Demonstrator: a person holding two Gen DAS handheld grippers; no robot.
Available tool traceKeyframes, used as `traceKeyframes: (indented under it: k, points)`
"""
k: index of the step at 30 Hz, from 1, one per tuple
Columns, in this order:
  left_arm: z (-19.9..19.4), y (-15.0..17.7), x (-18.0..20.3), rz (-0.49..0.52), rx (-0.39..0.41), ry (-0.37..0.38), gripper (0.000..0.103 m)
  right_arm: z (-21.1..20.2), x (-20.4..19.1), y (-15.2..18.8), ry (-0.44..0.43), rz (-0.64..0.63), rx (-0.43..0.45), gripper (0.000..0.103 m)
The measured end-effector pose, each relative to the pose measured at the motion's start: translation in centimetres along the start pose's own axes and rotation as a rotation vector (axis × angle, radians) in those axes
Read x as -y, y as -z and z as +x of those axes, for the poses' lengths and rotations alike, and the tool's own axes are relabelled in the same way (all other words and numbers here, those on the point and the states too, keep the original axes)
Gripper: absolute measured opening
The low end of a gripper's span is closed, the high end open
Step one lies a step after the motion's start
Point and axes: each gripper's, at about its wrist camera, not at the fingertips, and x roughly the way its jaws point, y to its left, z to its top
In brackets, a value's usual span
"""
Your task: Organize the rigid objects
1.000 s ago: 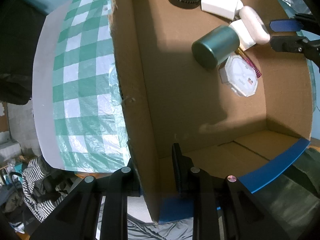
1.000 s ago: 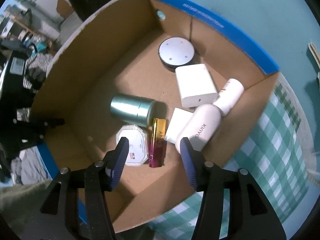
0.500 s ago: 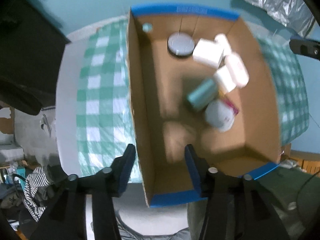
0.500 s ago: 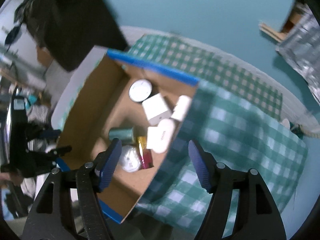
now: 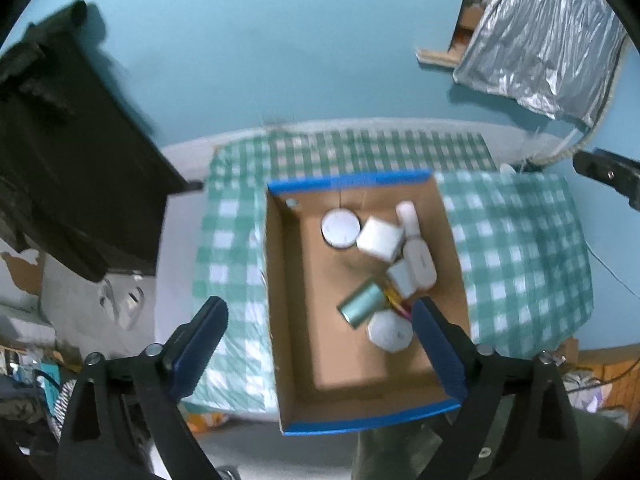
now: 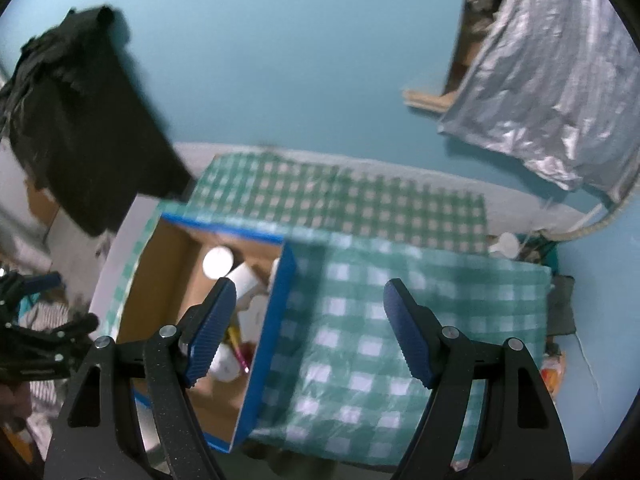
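Cardboard fills the middle of the left wrist view: an open brown cardboard box with blue-taped rims (image 5: 296,320) sits on a green-and-white checked cloth (image 5: 520,264) that covers the surface in front of a teal wall (image 5: 300,48). Inside the box, toward its far right part, lies a cluster of rigid things: a round grey disc (image 5: 340,229), a white square block (image 5: 379,239) touching it, a white capsule-shaped bottle (image 5: 409,217) against the right wall, a white rounded case (image 5: 421,266), a teal metal cylinder (image 5: 362,304) lying on its side, a white octagonal container (image 5: 390,332) just below it, and a yellow-and-pink stick (image 5: 400,306) partly hidden between them. The left gripper (image 5: 320,344) hangs above the box, its blue-padded jaws opening wide with nothing held; the box's left wall and floor show far below between them. A crumpled silver foil sheet (image 5: 540,36) hangs at upper right and a black cloth-draped shape (image 5: 68,152) stands at left.

From the right wrist view the same box (image 6: 268,320) appears lower left, its contents partly hidden behind one finger and blurred. The right gripper (image 6: 310,328) is above the box's right rim and the checked cloth (image 6: 400,280), jaws spread fairly wide and empty. The left gripper's black frame (image 6: 36,340) shows at the left edge.
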Motion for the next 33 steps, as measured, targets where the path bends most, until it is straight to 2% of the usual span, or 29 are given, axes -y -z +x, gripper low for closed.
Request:
traceKeyframes:
  k: [4, 6, 11, 19, 33]
  points:
    - [-2.6, -0.8, 0.6, -0.015, 0.072, 0.027, 0.096, -1.8, 1.0, 0.0, 0.018, 0.035, 0.043, 0.076]
    - [-3.6, -1.1, 0.8, -0.023, 0.093, 0.053, 0.101, -2.4, 1.4, 0.1, 0.031, 0.042, 0.056, 0.076]
    - [-4.8, -1.9, 1.6, 0.001, 0.114, 0.055, 0.102, -3.5, 1.8, 0.5, 0.073, 0.041, 0.094, 0.076]
    - [-6.1, -2.2, 2.0, -0.029, 0.139, 0.097, 0.102, -4.0, 2.3, 0.7, 0.088, 0.034, 0.107, 0.076]
    - [-6.3, -2.4, 2.7, -0.046, 0.152, 0.035, 0.102, -4.0, 2.7, 0.3, 0.078, 0.023, 0.107, 0.076]
